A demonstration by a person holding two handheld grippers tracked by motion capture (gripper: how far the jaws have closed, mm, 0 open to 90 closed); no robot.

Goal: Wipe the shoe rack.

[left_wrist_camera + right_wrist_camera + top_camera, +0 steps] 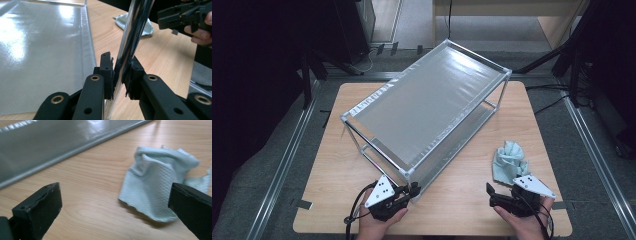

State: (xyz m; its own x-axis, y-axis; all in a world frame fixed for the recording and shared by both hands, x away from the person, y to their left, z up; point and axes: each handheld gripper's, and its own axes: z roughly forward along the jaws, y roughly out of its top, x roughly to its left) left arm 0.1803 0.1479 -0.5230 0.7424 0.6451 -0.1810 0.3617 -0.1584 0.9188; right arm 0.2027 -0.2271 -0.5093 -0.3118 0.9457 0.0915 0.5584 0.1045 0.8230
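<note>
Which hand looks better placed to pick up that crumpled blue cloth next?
The right. The right gripper is open with the blue cloth lying just ahead of it on the table, while the left gripper is clamped on the rack's metal leg.

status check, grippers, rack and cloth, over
Left gripper shut on rack leg. Right gripper open, cloth loose on table. Nothing in the way.

Left gripper (412, 191) at rack (427, 107) corner; cloth (510, 161) beside right gripper (492, 192).
</note>
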